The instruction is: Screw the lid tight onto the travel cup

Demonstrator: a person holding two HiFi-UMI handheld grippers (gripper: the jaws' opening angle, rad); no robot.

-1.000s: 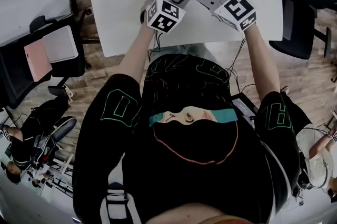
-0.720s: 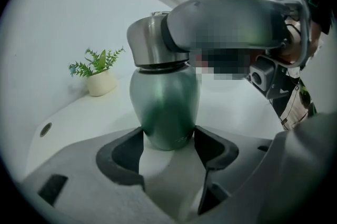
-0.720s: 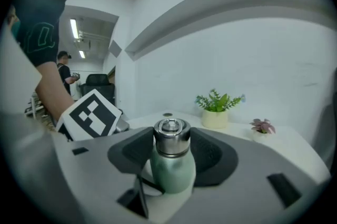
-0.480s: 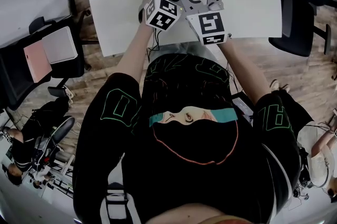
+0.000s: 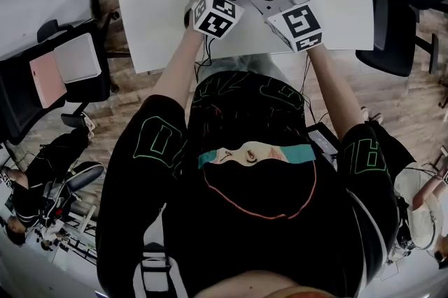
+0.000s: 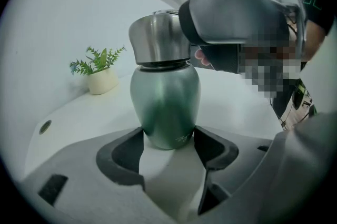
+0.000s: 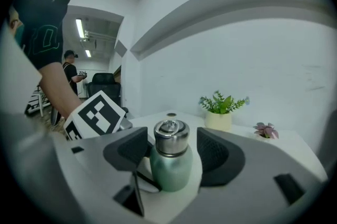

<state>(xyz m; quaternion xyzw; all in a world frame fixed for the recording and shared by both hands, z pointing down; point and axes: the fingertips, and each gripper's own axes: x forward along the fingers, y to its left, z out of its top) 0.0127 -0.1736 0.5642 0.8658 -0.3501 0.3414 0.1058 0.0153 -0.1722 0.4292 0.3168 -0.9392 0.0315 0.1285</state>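
One travel cup (image 6: 164, 107), green-bodied, is standing upright on the white table (image 5: 161, 3), at twelve o'clock from you in the head view, where the frame's top is cutting the table off. One steel lid (image 6: 160, 39) is sitting on the cup's neck, so whatever is inside is hidden.

You are holding two grippers. Your left gripper (image 6: 168, 145) is clenching the cup's lower body, both dark pads pressing on its sides. Your right gripper (image 7: 171, 145) is released; its jaws have just been opening, with the lid standing between them and a gap showing on either side.

Two small plants are sitting on the table at two o'clock from the cup in the right gripper view: one green plant (image 7: 221, 104) in a cream pot (image 7: 220, 120), and one pinkish plant (image 7: 265, 131) whose pot is too small to make out. The left gripper view is showing only the green one, at nine o'clock.

In the head view the lid and the jaws are covering the cup's body; in the left gripper view the pads are hiding its base, and only one jaw of your right gripper is showing, at two o'clock of the lid.
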